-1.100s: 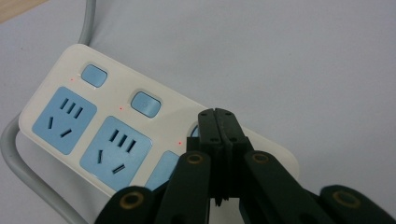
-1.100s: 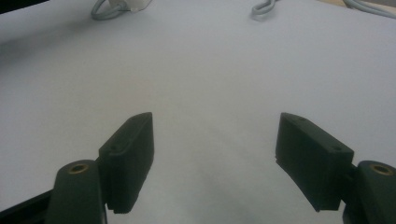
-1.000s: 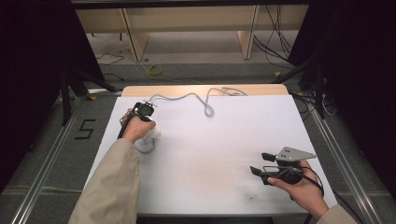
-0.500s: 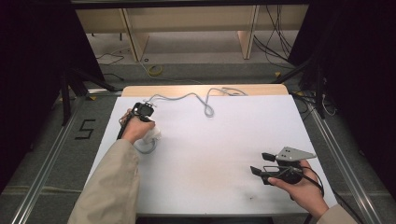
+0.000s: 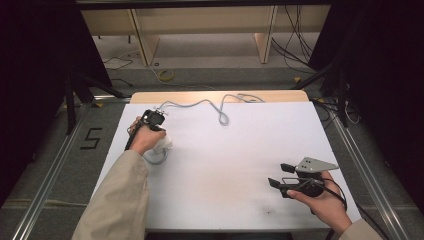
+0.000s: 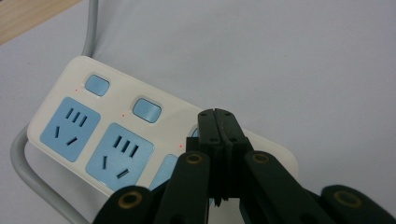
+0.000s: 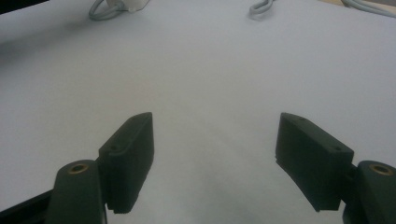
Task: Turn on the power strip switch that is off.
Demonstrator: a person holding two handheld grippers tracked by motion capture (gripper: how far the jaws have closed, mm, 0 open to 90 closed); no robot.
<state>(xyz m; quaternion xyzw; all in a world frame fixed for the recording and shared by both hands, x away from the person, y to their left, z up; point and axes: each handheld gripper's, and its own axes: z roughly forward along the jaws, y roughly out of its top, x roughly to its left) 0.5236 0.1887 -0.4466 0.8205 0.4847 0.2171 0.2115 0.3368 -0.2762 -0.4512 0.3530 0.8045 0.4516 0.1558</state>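
White cloth covers the worktop [image 5: 215, 165], with a bare wooden strip at its far edge and dark floor and shelving beyond. Near the far left corner lies a cream power strip [image 6: 116, 135] with blue sockets and blue rocker switches, mostly hidden under the person's left hand [image 5: 146, 140] in the high view. The left gripper [image 6: 218, 114] has its jaws pressed together with nothing between them, and their joined tip sits over the third switch along the row, apparently pressing it like a fingertip.

To do this well, I judge the closed tip should bear straight down on the middle of that one rocker, gently, so the light strip neither tips nor skids on the cloth, and lift off cleanly without brushing the neighbouring switch [image 6: 146, 109].

In the left gripper view the strip's long axis runs from upper left to lower right, socket faces upward. Its grey cord [image 6: 91, 23] leaves the upper-left end, and in the high view it snakes along the far edge.

The right gripper [image 5: 283, 175] rests near the front right corner, well apart, its jaws spread wide over bare cloth.
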